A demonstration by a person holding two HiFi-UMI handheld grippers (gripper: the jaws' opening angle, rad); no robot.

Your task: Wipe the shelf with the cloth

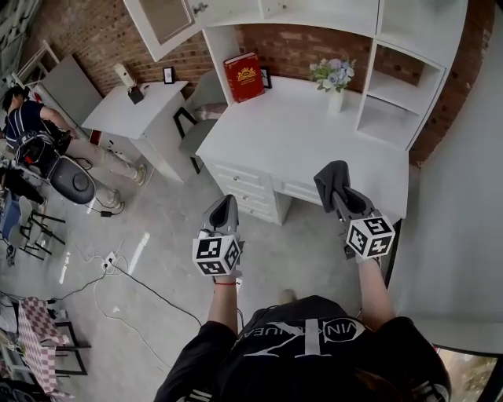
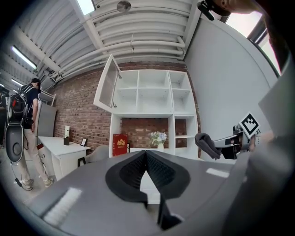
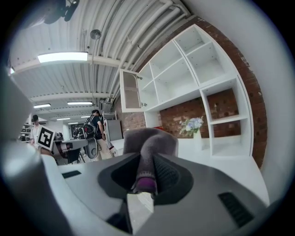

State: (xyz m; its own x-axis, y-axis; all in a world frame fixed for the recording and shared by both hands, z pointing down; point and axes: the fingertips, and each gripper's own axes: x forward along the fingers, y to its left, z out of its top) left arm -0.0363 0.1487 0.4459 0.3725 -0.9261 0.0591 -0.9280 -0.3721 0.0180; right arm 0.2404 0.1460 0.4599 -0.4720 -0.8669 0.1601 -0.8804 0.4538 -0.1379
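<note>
A dark grey cloth (image 1: 331,180) (image 3: 150,144) is pinched in my right gripper (image 1: 339,195) (image 3: 146,159), which is shut on it above the front right of the white desk (image 1: 299,145). The same cloth (image 2: 206,144) hangs at the right of the left gripper view. My left gripper (image 1: 225,210) (image 2: 146,159) is shut with nothing in it, held over the floor in front of the desk's drawers. The white shelf unit (image 1: 397,90) (image 2: 152,99) (image 3: 198,83) rises behind the desk, its cubbies bare.
A red book (image 1: 244,76) and a vase of flowers (image 1: 335,78) stand at the back of the desk. A cabinet door (image 1: 161,23) hangs open at upper left. A second white desk (image 1: 137,114), a grey chair (image 1: 200,118) and a person (image 1: 31,129) are to the left.
</note>
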